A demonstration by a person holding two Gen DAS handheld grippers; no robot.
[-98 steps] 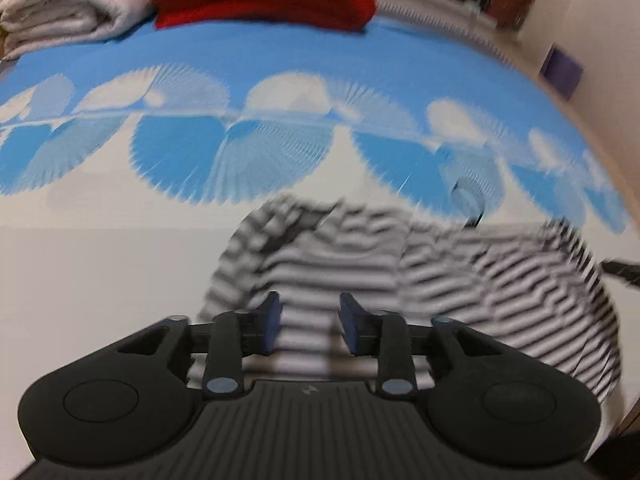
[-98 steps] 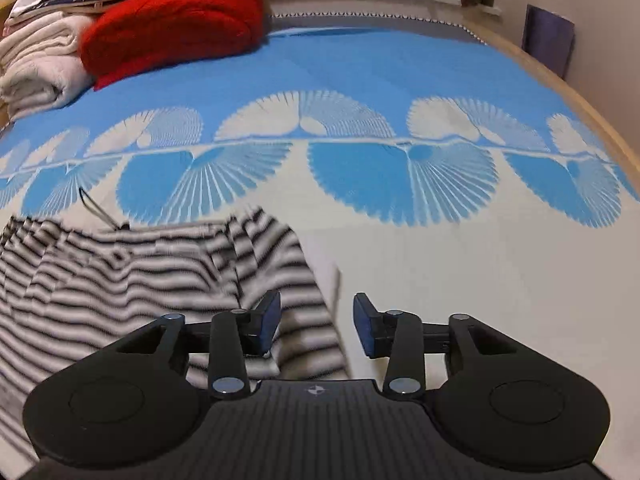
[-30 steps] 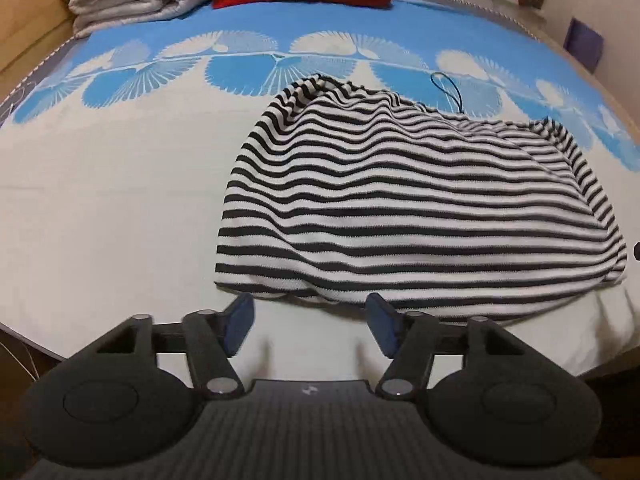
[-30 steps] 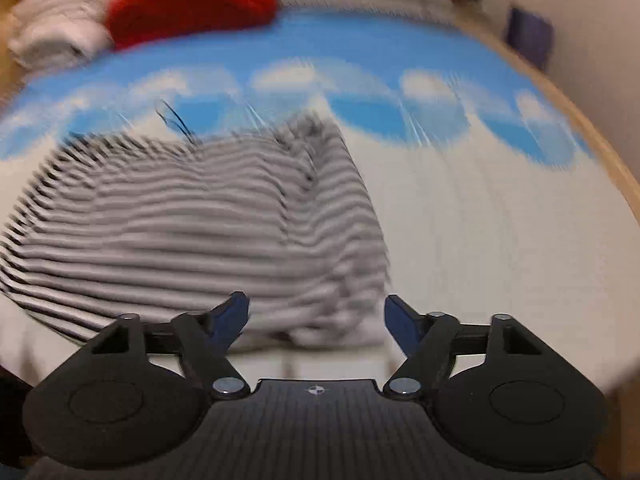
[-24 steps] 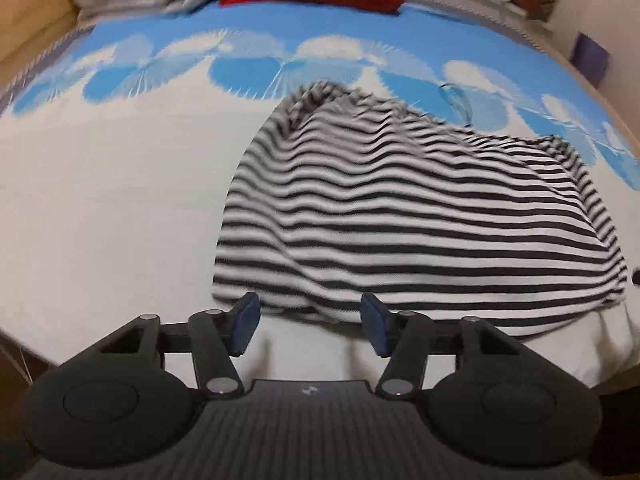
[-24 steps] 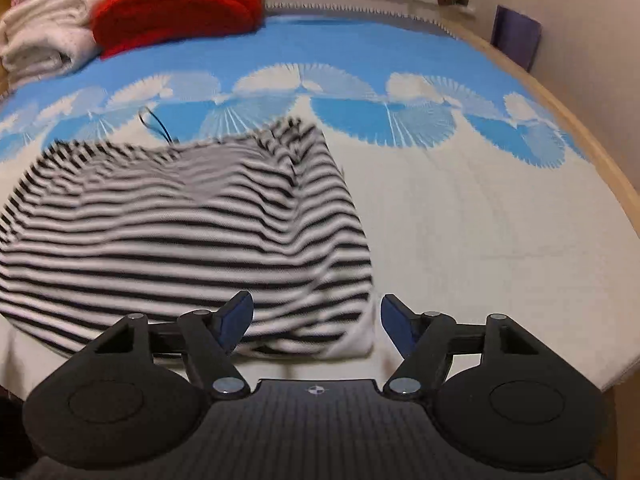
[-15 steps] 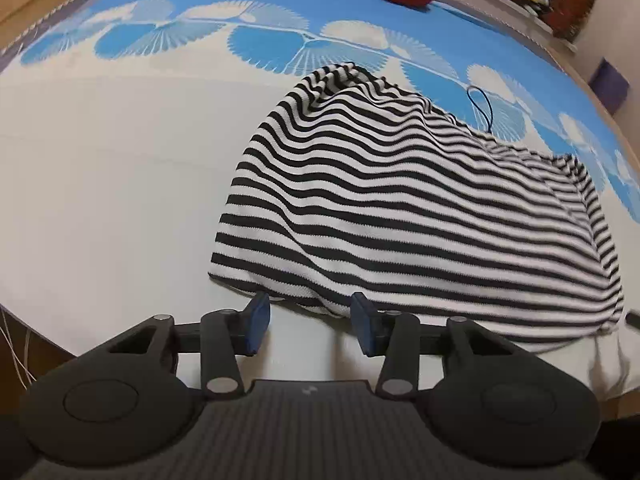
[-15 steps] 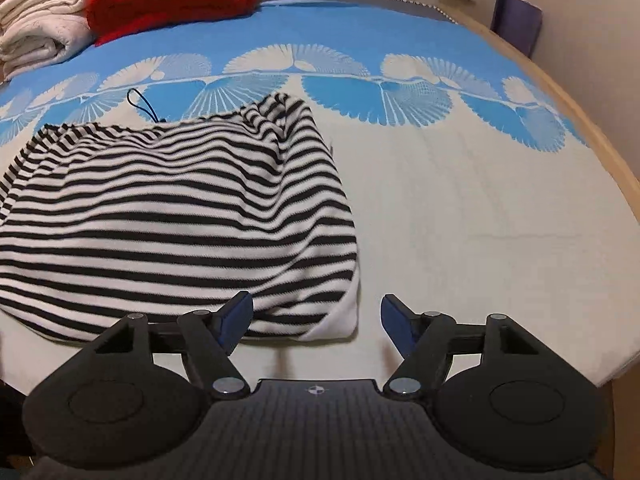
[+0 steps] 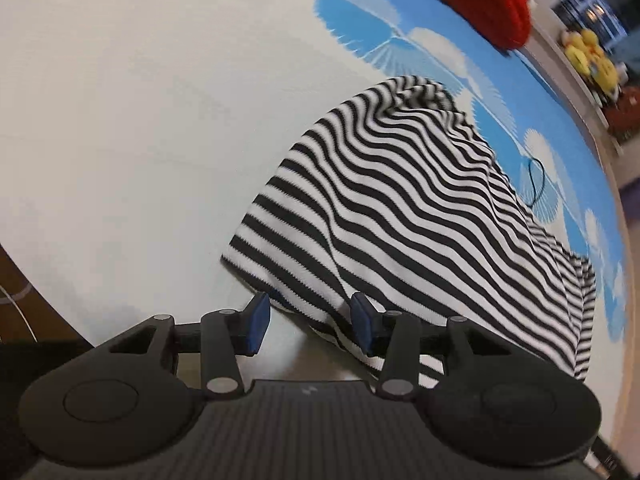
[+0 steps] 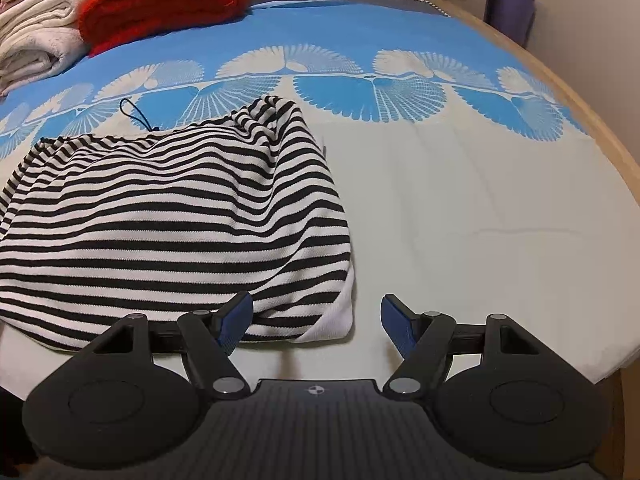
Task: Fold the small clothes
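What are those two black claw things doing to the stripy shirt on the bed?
A person holds one claw in each hand to fold the stripy shirt, which lies rumpled on the blue and white bedspread. The left claw is open with the shirt's near edge between its tips. The right claw is open wide at the shirt's near right corner. Neither has pinched the cloth yet.

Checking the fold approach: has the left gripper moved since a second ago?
Yes. The left gripper has closed in on the striped garment, whose near hem now lies between its open fingers.
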